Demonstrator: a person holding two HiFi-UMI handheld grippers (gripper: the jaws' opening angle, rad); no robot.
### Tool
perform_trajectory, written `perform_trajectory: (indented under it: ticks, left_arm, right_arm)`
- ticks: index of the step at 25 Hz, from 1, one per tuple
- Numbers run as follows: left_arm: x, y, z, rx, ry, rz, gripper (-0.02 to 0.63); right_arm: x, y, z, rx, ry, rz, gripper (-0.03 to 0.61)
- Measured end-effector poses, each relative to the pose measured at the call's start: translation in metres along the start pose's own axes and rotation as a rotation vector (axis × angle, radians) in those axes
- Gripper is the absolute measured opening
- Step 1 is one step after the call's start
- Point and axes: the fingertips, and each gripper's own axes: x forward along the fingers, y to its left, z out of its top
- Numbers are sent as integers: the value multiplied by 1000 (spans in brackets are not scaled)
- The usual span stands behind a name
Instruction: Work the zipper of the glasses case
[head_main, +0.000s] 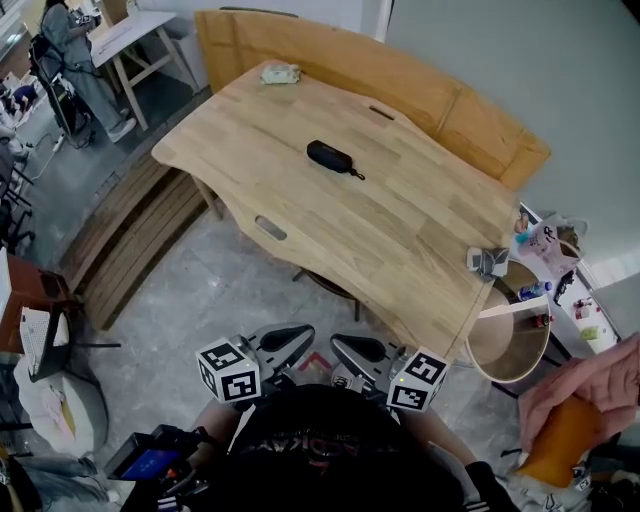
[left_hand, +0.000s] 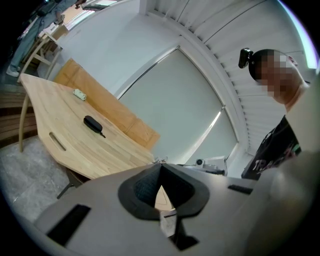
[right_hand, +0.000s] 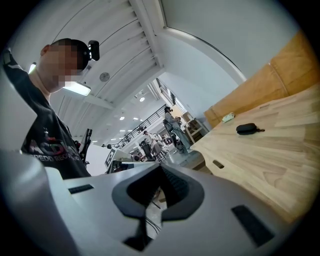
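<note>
The black zippered glasses case (head_main: 330, 156) lies closed near the middle of the pale wooden table (head_main: 400, 230), with its small pull tab at its right end. It shows small and far off in the left gripper view (left_hand: 92, 123) and in the right gripper view (right_hand: 246, 128). Both grippers hang low in front of my body, well short of the table's near edge. My left gripper (head_main: 292, 336) is shut with nothing between its jaws (left_hand: 160, 168). My right gripper (head_main: 352, 348) is also shut and empty (right_hand: 160, 168).
A small folded pale object (head_main: 281, 73) lies at the table's far edge and a grey object (head_main: 488, 261) at its right corner. A round wooden side table (head_main: 510, 345) stands to the right, slatted benches (head_main: 130, 240) to the left. A person's sleeve (head_main: 590, 385) is at the lower right.
</note>
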Motion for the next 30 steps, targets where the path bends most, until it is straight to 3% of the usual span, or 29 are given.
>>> perform_trajectory:
  ticks: [11,21,30]
  left_arm:
    - [-31,26,31,1,3,-30,11]
    - [-41,36,20,28,10,-47,11]
    - [-92,81,51,-1,19,-72,11]
  right_arm:
    - [48,3,14,1,-14,-45,15]
    - [53,0,1,-5,-49,-84,14]
    - [125,7,10,9,-57,-131,14]
